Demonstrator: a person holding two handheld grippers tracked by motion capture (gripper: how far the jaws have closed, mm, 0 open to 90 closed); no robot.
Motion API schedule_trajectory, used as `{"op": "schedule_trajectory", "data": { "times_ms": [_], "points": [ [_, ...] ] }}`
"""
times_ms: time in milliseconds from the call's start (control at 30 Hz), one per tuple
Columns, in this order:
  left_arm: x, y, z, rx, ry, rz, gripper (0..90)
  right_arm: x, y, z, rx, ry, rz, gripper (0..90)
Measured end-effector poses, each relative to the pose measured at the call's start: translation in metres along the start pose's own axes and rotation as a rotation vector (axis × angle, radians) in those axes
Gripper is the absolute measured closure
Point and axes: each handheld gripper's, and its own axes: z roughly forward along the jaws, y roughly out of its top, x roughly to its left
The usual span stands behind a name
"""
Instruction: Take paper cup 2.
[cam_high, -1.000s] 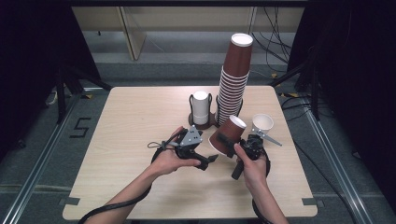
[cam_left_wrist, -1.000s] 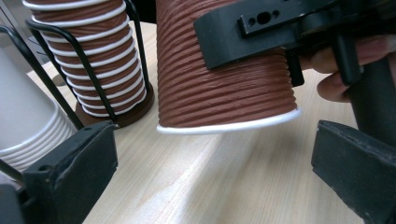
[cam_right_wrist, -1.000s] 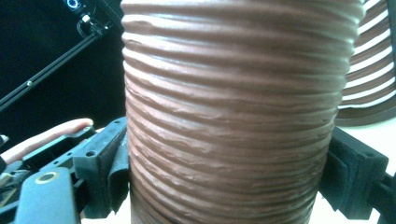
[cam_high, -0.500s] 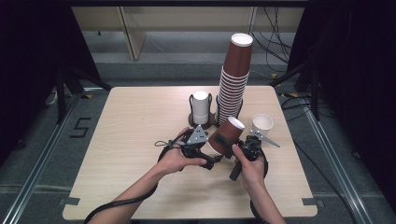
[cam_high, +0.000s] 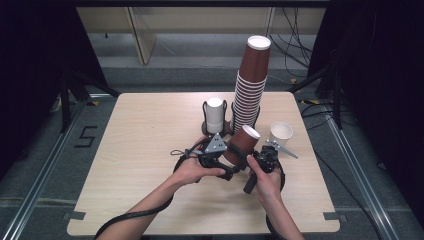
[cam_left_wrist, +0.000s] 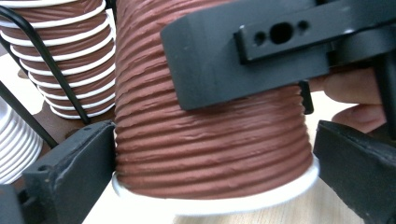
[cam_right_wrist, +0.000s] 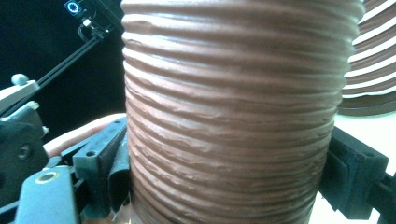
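Observation:
A brown ribbed paper cup (cam_high: 241, 145) hangs tilted above the table's near middle, its white-lipped mouth pointing up and away. My right gripper (cam_high: 252, 159) is shut on it; in the right gripper view both pads (cam_right_wrist: 116, 172) press its ribbed wall (cam_right_wrist: 233, 107). My left gripper (cam_high: 223, 161) comes in from the left at the cup's lower end. In the left gripper view its two jaws sit against the cup's white bottom edge (cam_left_wrist: 210, 198), one on each side, and the right gripper's jaw (cam_left_wrist: 243, 56) crosses the cup above them.
Just beyond the held cup, a tall stack of brown cups (cam_high: 250, 95) stands in a black wire holder. A short stack of white cups (cam_high: 215, 112) stands beside it. One white cup (cam_high: 280, 134) sits upright to the right. The wooden table (cam_high: 135, 150) has free room at left.
My left gripper has moved right until its jaws closed in around the cup's lower end. The right gripper and the cup have stayed where they were.

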Motion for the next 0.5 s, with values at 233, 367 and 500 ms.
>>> {"op": "schedule_trajectory", "data": {
  "times_ms": [233, 367, 500],
  "points": [
    [0.0015, -0.0019, 0.0020, 0.003, -0.007, 0.000, 0.7, 0.0014, -0.0014, 0.0007, 0.007, 0.006, 0.007, 16.6],
    [0.0023, -0.0024, 0.0017, 0.003, -0.012, 0.005, 1.4, 0.0013, -0.0016, 0.0009, 0.008, 0.002, 0.006, 16.5],
    [0.0017, -0.0020, 0.0007, 0.005, -0.005, 0.018, 2.7, 0.0016, -0.0016, 0.0009, 0.011, 0.000, 0.005, 15.8]
  ]
}}
